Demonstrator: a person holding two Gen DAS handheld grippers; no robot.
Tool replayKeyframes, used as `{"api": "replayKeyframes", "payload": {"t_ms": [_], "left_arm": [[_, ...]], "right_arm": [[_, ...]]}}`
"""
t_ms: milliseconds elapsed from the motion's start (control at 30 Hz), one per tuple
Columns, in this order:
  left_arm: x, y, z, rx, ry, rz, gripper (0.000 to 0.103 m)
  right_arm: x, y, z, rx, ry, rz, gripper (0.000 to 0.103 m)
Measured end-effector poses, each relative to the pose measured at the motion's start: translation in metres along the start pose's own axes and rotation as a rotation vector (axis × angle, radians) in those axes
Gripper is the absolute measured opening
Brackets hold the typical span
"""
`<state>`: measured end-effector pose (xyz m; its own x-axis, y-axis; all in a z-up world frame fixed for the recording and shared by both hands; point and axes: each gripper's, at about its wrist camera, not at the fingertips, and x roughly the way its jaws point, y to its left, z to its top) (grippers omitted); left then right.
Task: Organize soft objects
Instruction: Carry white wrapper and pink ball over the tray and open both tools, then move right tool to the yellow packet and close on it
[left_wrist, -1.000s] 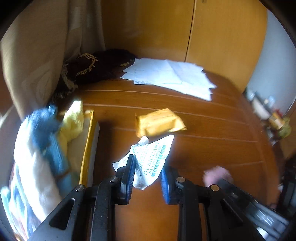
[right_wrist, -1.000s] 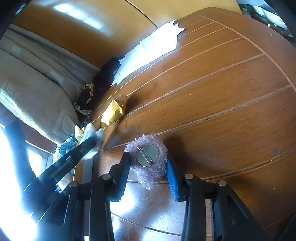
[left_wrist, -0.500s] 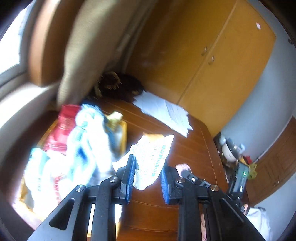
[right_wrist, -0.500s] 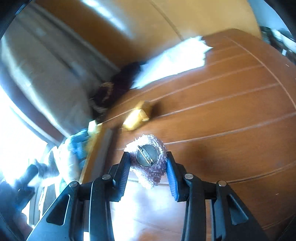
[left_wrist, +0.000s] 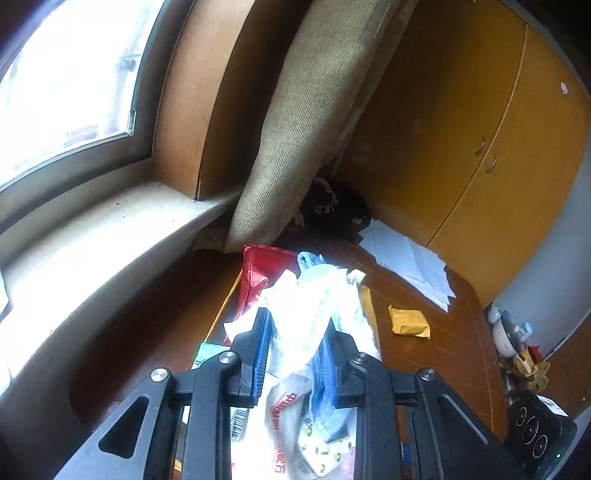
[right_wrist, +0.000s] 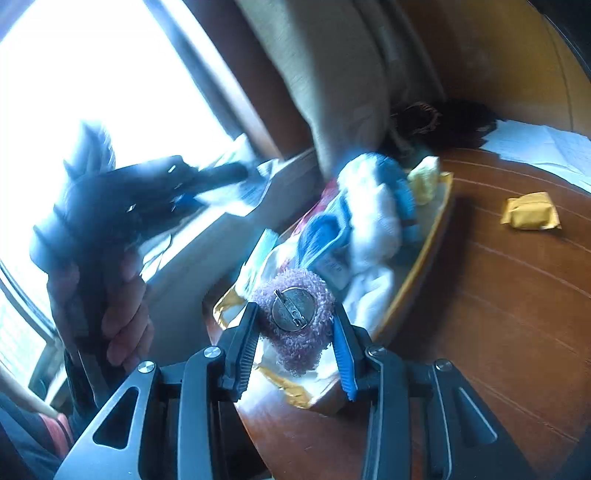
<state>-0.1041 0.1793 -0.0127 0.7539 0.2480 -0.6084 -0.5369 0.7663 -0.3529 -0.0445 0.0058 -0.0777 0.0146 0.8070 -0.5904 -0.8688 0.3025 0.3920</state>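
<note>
So the landmark here is the yellow-rimmed tray (right_wrist: 432, 236) at the window end of the tabletop (right_wrist: 517, 314), and it's already heaped: white cloth, blue fabric, a red bag (left_wrist: 266, 266) at its far end, printed plastic bags on top. A big beige cushion (left_wrist: 314, 110) leans right behind the tray with a dark fringed cloth (left_wrist: 332, 206) tucked at its foot. Off to the tray's side a yellow packet (left_wrist: 408, 321) sits alone on the wood, and a spread of white papers (left_wrist: 406, 258) lies beyond that. The left hand-held gripper (left_wrist: 295, 354) is clenched on a white printed sachet (left_wrist: 306, 314), held over the pile. The right hand-held gripper (right_wrist: 295, 328) is grasping a fuzzy pink brooch (right_wrist: 295, 317), pin side up, over the tray's near end. A second ago both were out over bare wood beside the tray; now both have swung across to it, grips unchanged.
</note>
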Motion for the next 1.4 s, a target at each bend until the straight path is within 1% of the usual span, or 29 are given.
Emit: {"api": "replayKeyframes", "payload": {"t_ms": [100,167,267,333,367,433,500,533,567,633,700,767,867,967,1067,1133,1167,1200,1267,1400], "left_arm": [[0.016,0.000,0.000,0.040,0.021,-0.008,0.025],[0.030,0.000,-0.002,0.066,0.042,-0.010,0.025],[0.050,-0.001,-0.008,0.088,0.054,0.057,0.025],[0.058,-0.001,-0.014,0.102,0.074,0.066,0.026],[0.062,-0.002,-0.017,0.106,0.098,0.058,0.027],[0.065,-0.004,-0.022,0.129,0.122,0.041,0.034],[0.065,-0.002,-0.025,0.109,0.143,0.006,0.048],[0.063,0.001,-0.024,0.084,0.152,-0.019,0.050],[0.059,0.005,-0.023,0.052,0.147,-0.035,0.053],[0.048,0.010,-0.021,-0.002,0.116,-0.056,0.059],[0.035,0.013,-0.020,-0.040,0.075,-0.080,0.065],[0.022,0.011,-0.021,-0.069,0.043,-0.119,0.068],[0.011,-0.002,-0.027,-0.068,0.029,-0.170,0.069],[0.008,-0.020,-0.034,-0.056,0.031,-0.212,0.069],[0.015,-0.038,-0.041,-0.040,0.050,-0.236,0.069],[0.021,-0.049,-0.045,-0.030,0.078,-0.255,0.069],[0.024,-0.053,-0.047,-0.024,0.088,-0.267,0.069],[0.025,-0.056,-0.048,-0.022,0.097,-0.275,0.069],[0.026,-0.062,-0.051,-0.017,0.112,-0.298,0.069],[0.023,-0.064,-0.054,-0.011,0.112,-0.313,0.069]], "right_arm": [[0.013,0.004,-0.006,-0.015,0.051,0.004,0.037],[0.019,0.007,-0.009,-0.028,0.070,-0.008,0.037],[0.027,0.009,-0.012,-0.032,0.093,-0.022,0.038],[0.028,0.008,-0.012,-0.029,0.096,-0.028,0.040],[0.028,0.005,-0.013,-0.021,0.096,-0.025,0.040],[0.026,0.002,-0.013,0.004,0.092,-0.019,0.042],[0.024,-0.001,-0.013,0.030,0.087,0.009,0.044],[0.023,-0.003,-0.012,0.038,0.079,0.016,0.046],[0.020,-0.003,-0.013,0.041,0.068,0.019,0.048],[0.017,-0.004,-0.012,0.048,0.046,0.027,0.055],[0.008,-0.003,-0.012,0.052,0.032,0.053,0.056],[0.000,-0.006,-0.011,0.059,0.012,0.066,0.056],[-0.015,-0.016,-0.007,0.089,-0.027,0.063,0.056],[-0.033,-0.039,-0.004,0.145,-0.059,0.022,0.056],[-0.048,-0.068,0.002,0.221,-0.089,-0.054,0.057],[-0.060,-0.091,0.007,0.300,-0.118,-0.120,0.057],[-0.067,-0.105,0.013,0.346,-0.134,-0.169,0.057],[-0.070,-0.116,0.019,0.377,-0.137,-0.204,0.057],[-0.072,-0.141,0.032,0.448,-0.135,-0.269,0.057],[-0.057,-0.178,0.061,0.545,-0.127,-0.343,0.057]]}}
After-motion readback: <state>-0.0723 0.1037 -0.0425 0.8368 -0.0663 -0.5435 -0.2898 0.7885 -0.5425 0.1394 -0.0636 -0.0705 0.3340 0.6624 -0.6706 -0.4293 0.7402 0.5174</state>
